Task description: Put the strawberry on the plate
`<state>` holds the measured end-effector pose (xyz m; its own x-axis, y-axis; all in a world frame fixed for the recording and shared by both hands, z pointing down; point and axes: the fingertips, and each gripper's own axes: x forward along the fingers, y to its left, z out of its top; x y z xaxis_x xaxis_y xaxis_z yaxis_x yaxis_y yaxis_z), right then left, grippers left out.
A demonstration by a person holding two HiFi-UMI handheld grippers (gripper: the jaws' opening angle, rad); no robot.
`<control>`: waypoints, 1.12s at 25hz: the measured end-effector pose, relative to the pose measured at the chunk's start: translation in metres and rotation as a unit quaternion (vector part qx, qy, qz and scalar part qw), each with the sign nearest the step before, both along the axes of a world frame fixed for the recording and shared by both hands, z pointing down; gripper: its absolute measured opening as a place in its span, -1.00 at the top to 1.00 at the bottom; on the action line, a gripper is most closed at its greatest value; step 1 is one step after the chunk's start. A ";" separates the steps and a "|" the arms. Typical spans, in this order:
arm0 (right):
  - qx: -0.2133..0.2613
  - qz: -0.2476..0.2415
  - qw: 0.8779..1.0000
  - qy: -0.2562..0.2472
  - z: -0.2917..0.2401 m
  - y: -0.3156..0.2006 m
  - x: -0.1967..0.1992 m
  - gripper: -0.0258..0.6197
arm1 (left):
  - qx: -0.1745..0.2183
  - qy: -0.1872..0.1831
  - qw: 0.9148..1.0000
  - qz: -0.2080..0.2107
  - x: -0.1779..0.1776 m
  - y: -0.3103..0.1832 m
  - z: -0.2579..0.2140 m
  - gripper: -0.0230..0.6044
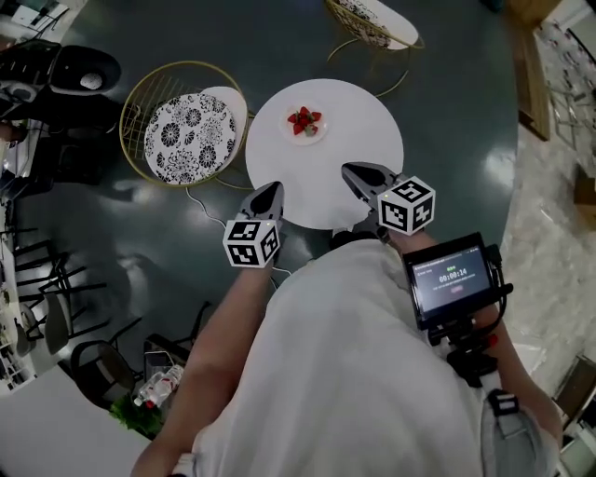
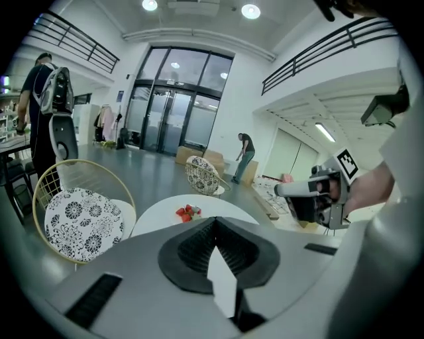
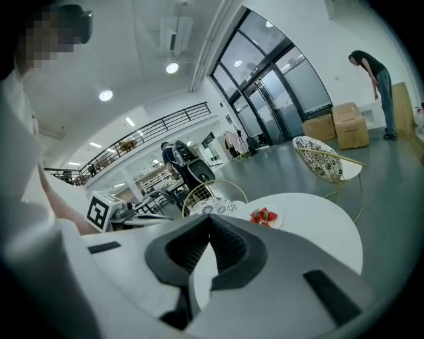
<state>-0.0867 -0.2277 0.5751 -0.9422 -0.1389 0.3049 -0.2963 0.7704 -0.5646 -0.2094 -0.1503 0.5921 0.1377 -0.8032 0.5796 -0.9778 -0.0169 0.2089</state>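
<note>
Several red strawberries (image 1: pixel 304 118) lie on a small white plate (image 1: pixel 319 134) at the far side of the round white table (image 1: pixel 358 177). My left gripper (image 1: pixel 271 190) hovers at the table's near left edge, shut with nothing between its jaws. My right gripper (image 1: pixel 348 170) is over the near part of the table, also shut and holding nothing. The left gripper view looks past its closed tips (image 2: pixel 215 219) to the strawberries (image 2: pixel 187 212) and shows the right gripper (image 2: pixel 286 191) beside it. In the right gripper view the strawberries (image 3: pixel 264 215) sit beyond its closed tips (image 3: pixel 211 217).
A gold wire chair with a floral cushion (image 1: pixel 191 132) stands left of the table, and a second one (image 1: pixel 374 20) stands behind it. The person's screen rig (image 1: pixel 453 279) hangs at the right. Far off, people (image 2: pixel 244 155) stand by cardboard boxes (image 3: pixel 348 126).
</note>
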 end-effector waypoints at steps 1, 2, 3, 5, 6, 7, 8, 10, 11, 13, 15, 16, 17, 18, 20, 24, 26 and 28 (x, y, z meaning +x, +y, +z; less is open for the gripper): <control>0.003 -0.001 1.000 -0.002 -0.002 -0.001 -0.001 0.90 | 0.005 0.001 1.000 0.002 0.000 -0.001 -0.002 0.90; 0.007 -0.002 1.000 -0.004 -0.003 0.000 -0.002 0.90 | 0.010 0.002 1.000 0.003 0.000 -0.001 -0.004 0.90; 0.009 -0.004 1.000 -0.006 -0.005 0.001 -0.003 0.90 | 0.014 0.003 1.000 0.005 0.000 -0.001 -0.005 0.90; 0.012 -0.006 1.000 -0.009 -0.007 0.005 -0.001 0.90 | 0.023 0.006 1.000 0.010 0.005 0.001 -0.008 0.90; 0.014 -0.007 1.000 -0.011 -0.008 0.008 0.000 0.90 | 0.027 0.008 1.000 0.013 0.007 0.002 -0.009 0.90; 0.015 -0.008 1.000 -0.013 -0.008 0.010 0.001 0.90 | 0.030 0.009 0.999 0.017 0.010 0.003 -0.010 0.90; 0.016 -0.009 1.000 -0.014 -0.007 0.012 0.003 0.90 | 0.032 0.009 0.999 0.020 0.013 0.004 -0.010 0.90; 0.017 -0.008 1.000 -0.016 -0.002 0.016 0.005 0.90 | 0.034 0.009 0.999 0.028 0.017 0.006 -0.008 0.90; 0.016 -0.007 1.000 -0.016 0.001 0.017 0.006 0.90 | 0.034 0.010 0.999 0.030 0.018 0.008 -0.006 0.90; 0.015 -0.006 1.000 -0.016 0.004 0.019 0.006 0.90 | 0.032 0.012 0.999 0.033 0.019 0.009 -0.003 0.90; 0.014 -0.005 1.000 -0.016 0.004 0.019 0.006 0.90 | 0.029 0.015 0.999 0.034 0.018 0.010 -0.001 0.90; 0.014 -0.005 1.000 -0.015 0.004 0.019 0.006 0.90 | 0.028 0.017 0.999 0.034 0.018 0.010 0.000 0.90; 0.014 -0.004 1.000 -0.015 0.004 0.019 0.006 0.90 | 0.027 0.019 0.999 0.034 0.018 0.010 0.000 0.90; 0.014 -0.004 1.000 -0.015 0.004 0.019 0.007 0.90 | 0.027 0.020 0.999 0.034 0.019 0.010 0.001 0.90; 0.014 -0.003 1.000 -0.016 0.006 0.019 0.009 0.90 | 0.026 0.020 0.999 0.035 0.022 0.010 0.002 0.90; 0.014 -0.004 1.000 -0.014 0.009 0.021 0.012 0.90 | 0.026 0.020 0.999 0.037 0.027 0.011 0.004 0.90; 0.013 -0.005 1.000 -0.013 0.009 0.021 0.009 0.90 | 0.024 0.020 0.999 0.037 0.026 0.010 0.004 0.90; 0.012 -0.006 1.000 -0.012 0.009 0.020 0.008 0.90 | 0.022 0.020 0.999 0.036 0.025 0.010 0.004 0.90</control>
<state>-0.0788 -0.2073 0.5836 -0.9510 -0.1346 0.2785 -0.2734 0.7870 -0.5531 -0.1843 -0.1400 0.5958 0.2181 -0.8154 0.5362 -0.9645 -0.0965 0.2457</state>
